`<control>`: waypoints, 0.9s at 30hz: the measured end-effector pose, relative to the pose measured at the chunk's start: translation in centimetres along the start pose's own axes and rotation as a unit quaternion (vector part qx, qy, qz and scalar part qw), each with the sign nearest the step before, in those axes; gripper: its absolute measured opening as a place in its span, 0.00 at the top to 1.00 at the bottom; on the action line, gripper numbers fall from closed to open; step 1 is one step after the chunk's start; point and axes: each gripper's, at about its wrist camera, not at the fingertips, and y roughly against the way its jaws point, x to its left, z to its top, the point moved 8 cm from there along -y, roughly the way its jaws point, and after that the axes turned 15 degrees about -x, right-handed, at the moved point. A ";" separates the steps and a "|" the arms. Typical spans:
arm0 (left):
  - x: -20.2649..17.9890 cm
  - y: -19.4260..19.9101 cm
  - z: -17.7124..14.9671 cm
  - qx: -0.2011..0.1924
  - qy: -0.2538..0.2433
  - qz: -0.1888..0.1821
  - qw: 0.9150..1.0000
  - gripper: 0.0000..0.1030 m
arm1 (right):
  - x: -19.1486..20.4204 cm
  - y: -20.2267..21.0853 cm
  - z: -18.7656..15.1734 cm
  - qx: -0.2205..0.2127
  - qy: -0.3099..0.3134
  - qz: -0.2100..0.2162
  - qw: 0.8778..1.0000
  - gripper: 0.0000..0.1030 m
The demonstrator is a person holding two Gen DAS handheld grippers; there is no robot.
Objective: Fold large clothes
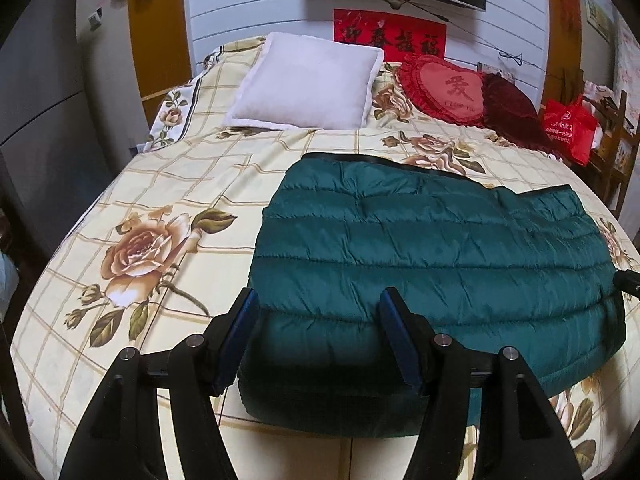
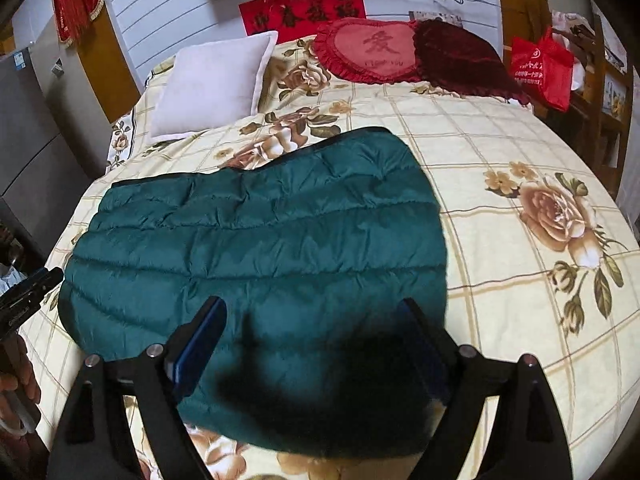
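Dim warm indoor light; heavy fisheye bending, dark vignetted corners, slight softness.

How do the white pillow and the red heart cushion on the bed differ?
The white pillow is square and plain, while the red heart cushion is heart-shaped with a frilled edge and a character on its face. The white pillow sits toward the left of the bedhead, the red heart cushion toward the right, against a dark red cushion. Both lean propped at the head of the bed.
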 end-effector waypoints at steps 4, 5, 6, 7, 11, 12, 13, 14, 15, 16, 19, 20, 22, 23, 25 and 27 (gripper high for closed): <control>0.4 -0.4 -0.3 0.006 0.007 0.003 1.000 0.27 | -1.1 0.3 -0.2 0.001 -0.012 -0.005 1.000 0.09; 0.5 -0.6 -0.3 0.007 0.008 0.004 1.000 0.27 | -1.4 0.3 -0.2 0.001 -0.015 -0.004 1.000 0.09; 0.6 -0.7 -0.4 0.008 0.009 0.005 1.000 0.27 | -1.6 0.3 -0.2 0.001 -0.019 -0.004 1.000 0.08; 0.6 -0.8 -0.5 0.009 0.010 0.005 1.000 0.27 | -1.9 0.2 -0.2 0.001 -0.020 -0.004 1.000 0.07; 1.0 -1.7 -0.6 0.016 0.020 -0.002 1.000 0.27 | -2.9 -0.2 -0.2 0.001 -0.029 -0.003 1.000 0.02; 1.1 -2.0 -0.7 0.020 0.026 -0.008 0.999 0.27 | -3.3 -0.3 -0.2 0.001 -0.035 -0.002 0.999 0.01; 1.2 -2.2 -0.8 0.024 0.033 -0.015 0.999 0.27 | -3.7 -0.5 -0.2 0.002 -0.040 -0.002 0.999 0.00; 1.6 -2.6 -0.9 0.031 0.051 -0.028 0.998 0.27 | -4.1 -0.6 -0.2 0.002 -0.044 -0.003 0.999 0.00; 1.8 -2.8 -1.0 0.036 0.064 -0.035 0.997 0.27 | -4.3 -0.7 -0.3 0.004 -0.047 -0.004 0.999 0.00; 2.2 -3.3 -1.1 0.045 0.092 -0.049 0.994 0.27 | -4.9 -1.0 -0.5 0.009 -0.055 -0.005 0.998 0.00; 3.4 -4.1 -1.3 0.058 0.162 -0.080 0.982 0.27 | -6.0 -1.9 -0.8 0.021 -0.076 0.004 0.997 0.00; 3.9 -4.4 -1.4 0.060 0.186 -0.088 0.977 0.27 | -6.4 -2.3 -0.9 0.025 -0.087 0.012 0.996 0.00; 4.7 -4.9 -1.5 0.065 0.219 -0.095 0.969 0.23 | -7.3 -3.4 -1.4 0.042 -0.106 0.020 0.993 0.00; 5.1 -5.3 -1.6 0.068 0.235 -0.098 0.965 0.22 | -7.6 -3.9 -1.6 0.048 -0.115 0.027 0.992 0.00; 5.2 -6.0 -1.8 0.077 0.256 -0.111 0.957 0.19 | -7.9 -4.8 -2.0 0.056 -0.139 0.049 0.988 0.00; 5.3 -6.9 -2.4 0.097 0.289 -0.136 0.943 0.19 | -8.0 -5.7 -2.2 0.061 -0.159 0.073 0.983 0.00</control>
